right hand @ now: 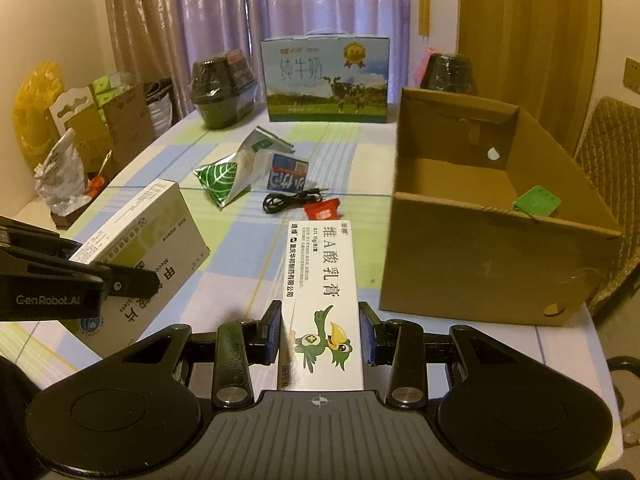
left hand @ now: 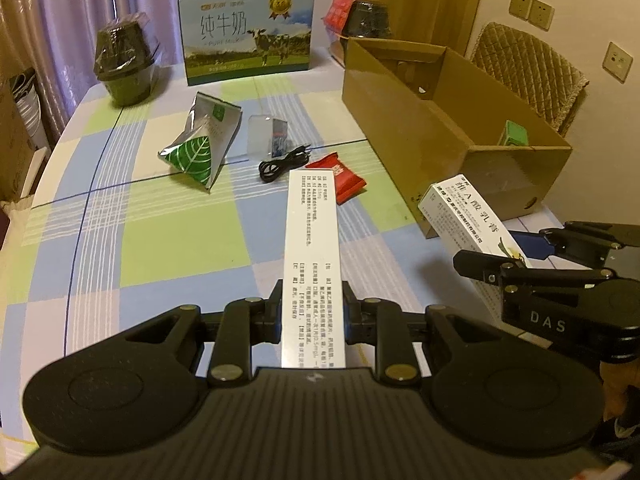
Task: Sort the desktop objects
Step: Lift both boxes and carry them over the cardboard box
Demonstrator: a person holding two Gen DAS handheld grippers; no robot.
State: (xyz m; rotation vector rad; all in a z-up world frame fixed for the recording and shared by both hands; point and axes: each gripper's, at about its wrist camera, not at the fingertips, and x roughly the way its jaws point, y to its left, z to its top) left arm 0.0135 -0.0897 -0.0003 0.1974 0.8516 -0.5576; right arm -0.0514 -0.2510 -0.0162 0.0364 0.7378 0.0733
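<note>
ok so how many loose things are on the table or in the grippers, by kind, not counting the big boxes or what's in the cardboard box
Medicine cartons: 2, the white carton in the left gripper and the ointment carton in the right gripper.
Foil pouches: 1, green leaf print.
Red snack packets: 1.
Black cables: 1.
Clear blister packs: 1.
Total: 6

Left gripper [left hand: 312, 312] clamps a white medicine box [left hand: 311, 256] (printed side up) above the checked tablecloth [left hand: 160, 240].
</note>
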